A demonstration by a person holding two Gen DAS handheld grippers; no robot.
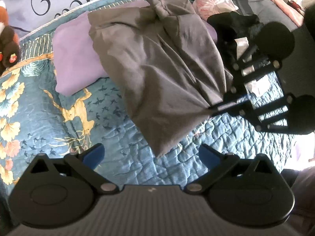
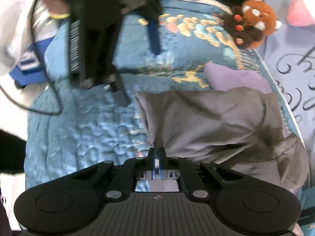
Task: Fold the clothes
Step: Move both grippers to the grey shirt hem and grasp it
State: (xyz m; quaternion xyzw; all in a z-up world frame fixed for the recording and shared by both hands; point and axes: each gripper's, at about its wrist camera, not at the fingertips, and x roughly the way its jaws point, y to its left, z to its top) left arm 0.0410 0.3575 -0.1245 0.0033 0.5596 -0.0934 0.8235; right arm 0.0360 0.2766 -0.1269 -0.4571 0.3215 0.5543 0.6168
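Grey garment (image 2: 212,122) pinched in right gripper (image 2: 157,153) jaws; left gripper (image 1: 151,155) jaws spread, empty.

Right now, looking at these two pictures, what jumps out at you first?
A big grey garment sprawls across the middle of a blue patterned quilt, partly covering a folded lilac cloth. The right gripper is shut on its edge, lifting it, while the left gripper hangs open nearby. A brown plush toy sits at the quilt's far corner.
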